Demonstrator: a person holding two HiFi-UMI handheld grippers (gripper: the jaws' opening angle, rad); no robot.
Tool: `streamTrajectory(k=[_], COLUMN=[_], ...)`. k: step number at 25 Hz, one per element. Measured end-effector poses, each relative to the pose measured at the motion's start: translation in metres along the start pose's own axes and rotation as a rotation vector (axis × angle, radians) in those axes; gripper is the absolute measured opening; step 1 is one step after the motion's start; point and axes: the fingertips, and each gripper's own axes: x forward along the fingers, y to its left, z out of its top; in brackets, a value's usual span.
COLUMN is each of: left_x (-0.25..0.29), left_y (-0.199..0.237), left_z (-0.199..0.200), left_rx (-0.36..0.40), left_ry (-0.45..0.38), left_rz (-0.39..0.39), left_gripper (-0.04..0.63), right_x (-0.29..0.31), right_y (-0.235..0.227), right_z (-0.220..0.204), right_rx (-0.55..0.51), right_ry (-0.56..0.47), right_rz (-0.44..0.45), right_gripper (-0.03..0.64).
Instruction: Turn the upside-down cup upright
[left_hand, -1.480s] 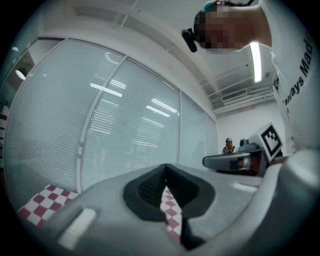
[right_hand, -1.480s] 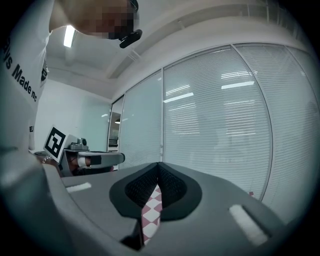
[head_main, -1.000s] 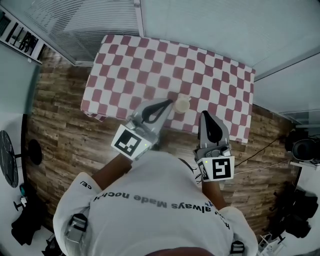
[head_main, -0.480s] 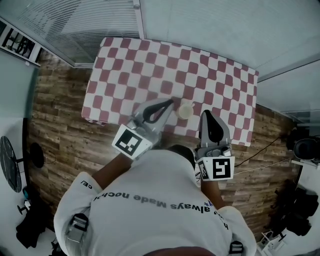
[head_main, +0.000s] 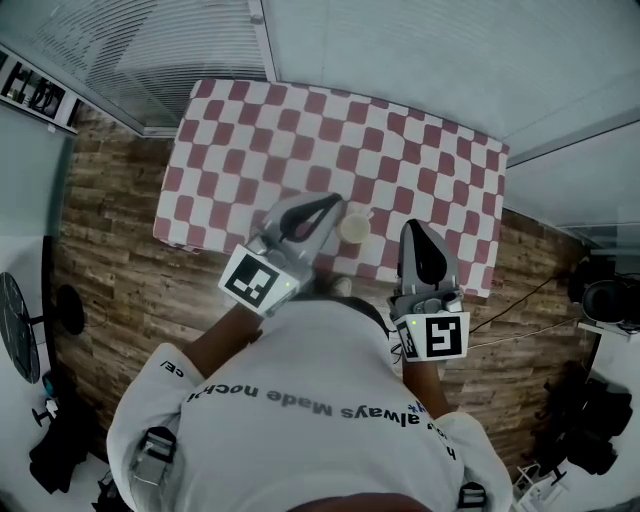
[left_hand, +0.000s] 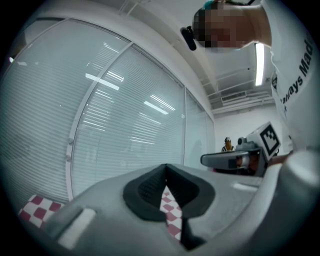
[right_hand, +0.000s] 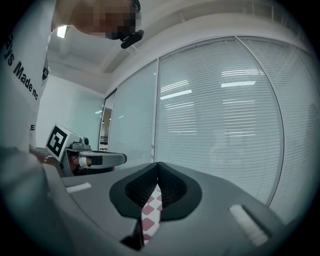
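A small pale cup (head_main: 353, 228) stands on the red-and-white checked table (head_main: 250, 140), near its front edge; from above I see only its round top. My left gripper (head_main: 333, 203) is shut and empty, its tip just left of and past the cup. My right gripper (head_main: 413, 228) is also shut and empty, to the right of the cup and apart from it. In the left gripper view the jaws (left_hand: 166, 169) meet, with checked cloth showing below them. The right gripper view shows the same closed jaws (right_hand: 158, 166). The cup is in neither gripper view.
White blinds and glass walls (head_main: 150, 50) stand behind the table. Wooden floor (head_main: 110, 250) surrounds it. Dark equipment and a cable (head_main: 600, 290) lie at the right. Each gripper view shows the other gripper (left_hand: 235, 159) (right_hand: 100, 160) level beside it.
Both grippers have moved forward over the table's front edge, still shut. The left tip now reaches past the cup, which stays in place on the cloth.
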Motion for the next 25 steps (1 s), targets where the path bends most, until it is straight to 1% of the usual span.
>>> streamTrajectory(k=[5,9,13,16,18,22,25], left_x=[0.014,0.015,0.014,0.011,0.009,0.004,0.0], left_y=[-0.007,-0.008,-0.005,-0.002,-0.001,0.0,0.003], left_z=[-0.006,-0.025,-0.053,-0.076,-0.091,-0.122,-0.148], left_rx=[0.006,0.002,-0.003,-0.024,-0.022,0.008,-0.005], left_ry=[0.008,0.037,0.06,0.081,0.098,0.135,0.179], left_rz=[0.004,0.008,0.018,0.022,0.021,0.015,0.027], left_gripper=[0.003,0.003,0.003,0.003,0.003,0.003,0.003], right_x=[-0.003,0.001,0.008,0.012,0.013,0.014,0.015], right_y=[-0.015,-0.012,0.001,0.008,0.01,0.017,0.023], right_z=[-0.011,-0.031,-0.06,-0.083,-0.098,-0.126,-0.149], right_rx=[-0.022,-0.051,-0.081,-0.132,-0.16,-0.201,-0.244], right_ry=[0.036,0.09,0.158,0.222,0.264,0.343,0.396], right_rz=[0.035,0.075,0.161,0.188,0.204,0.25,0.291], right_gripper=[0.002,0.002,0.037,0.067,0.075,0.077,0.074])
